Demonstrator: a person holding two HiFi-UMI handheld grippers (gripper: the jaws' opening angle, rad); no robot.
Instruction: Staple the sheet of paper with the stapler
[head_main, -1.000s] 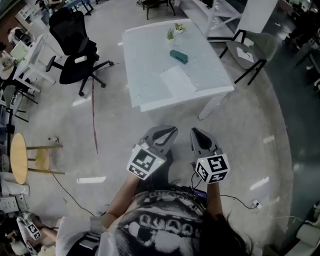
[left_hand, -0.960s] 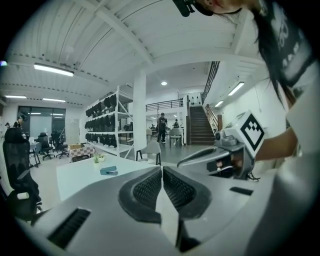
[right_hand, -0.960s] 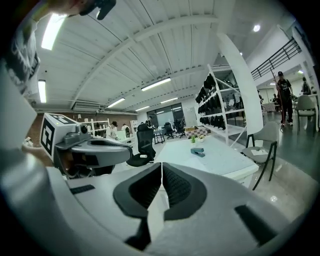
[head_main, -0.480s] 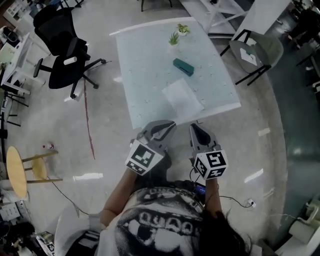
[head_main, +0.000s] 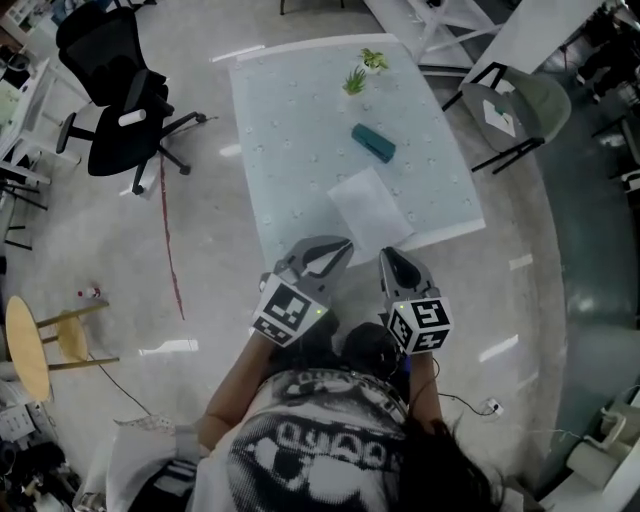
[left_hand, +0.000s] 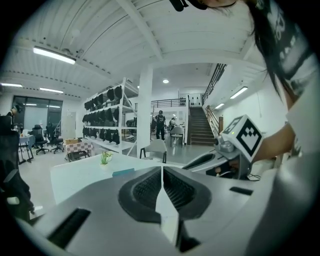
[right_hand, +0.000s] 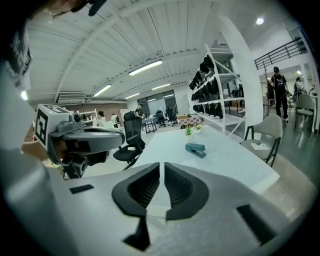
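Observation:
A teal stapler lies on the pale table, with a white sheet of paper nearer the table's front edge. Both grippers hang in the air just short of that edge and touch nothing. My left gripper points at the table, its jaws together and empty. My right gripper is beside it; its jaws are opening, with a slim gap and nothing between them. The right gripper view shows the stapler far ahead, and the left gripper view shows it too.
Two small potted plants stand at the table's far end. A black office chair is left of the table, a grey chair to its right, and a wooden stool at far left. A cable lies on the floor.
The person has walked forward, and both grippers have come from well back on the floor up to the table's front edge. Stapler and paper have not moved on the table.

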